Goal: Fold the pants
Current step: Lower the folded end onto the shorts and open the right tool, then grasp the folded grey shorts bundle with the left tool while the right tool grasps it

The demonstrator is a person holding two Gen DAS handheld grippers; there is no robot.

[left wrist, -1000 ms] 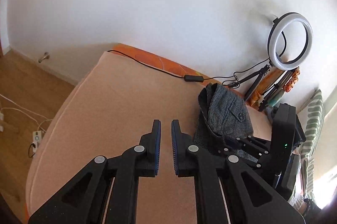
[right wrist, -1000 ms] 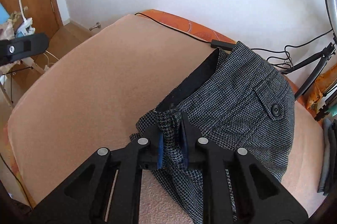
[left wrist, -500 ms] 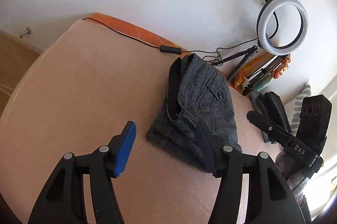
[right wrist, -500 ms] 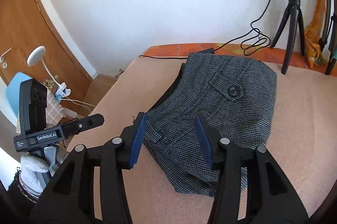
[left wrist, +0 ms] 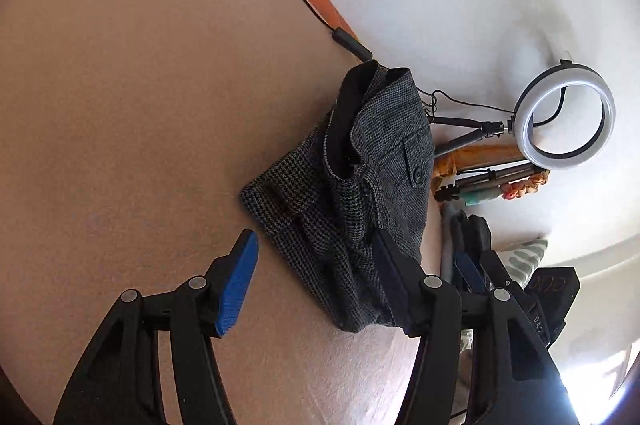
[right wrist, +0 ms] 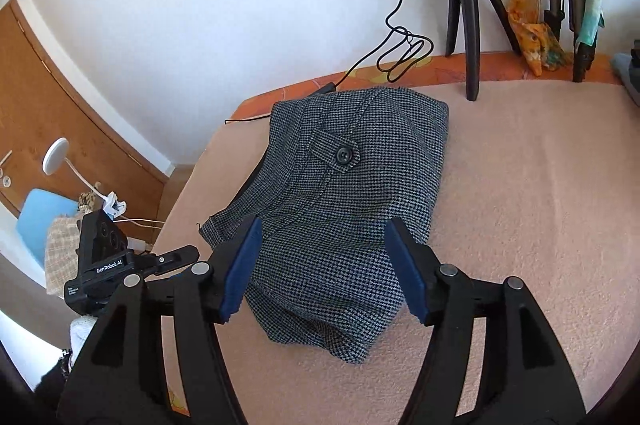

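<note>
The grey houndstooth pants (right wrist: 344,205) lie folded into a compact bundle on the peach blanket (right wrist: 520,205), button pocket on top. My right gripper (right wrist: 324,261) hovers over the bundle's near end. Its jaws are opening, and the pads stand apart from the cloth without pressing it. In the left wrist view the pants (left wrist: 360,185) lie ahead and to the right. My left gripper (left wrist: 316,273) is open just over their near corner, holding nothing. The right-hand pad hides part of the cloth's edge. The left gripper's black body (right wrist: 120,265) shows at the left of the right wrist view.
A ring light (left wrist: 564,117) on a small tripod (right wrist: 464,5) stands at the bed's far edge, its black cable (right wrist: 400,45) running along the orange sheet. Umbrellas and scarves (right wrist: 536,25) lean on the white wall. A wooden door (right wrist: 60,85), a desk lamp and a blue chair stand left of the bed.
Both grippers went from shut to open. The right one let go of the pants' fold and drew back. The left one rolled and sank toward the pants.
</note>
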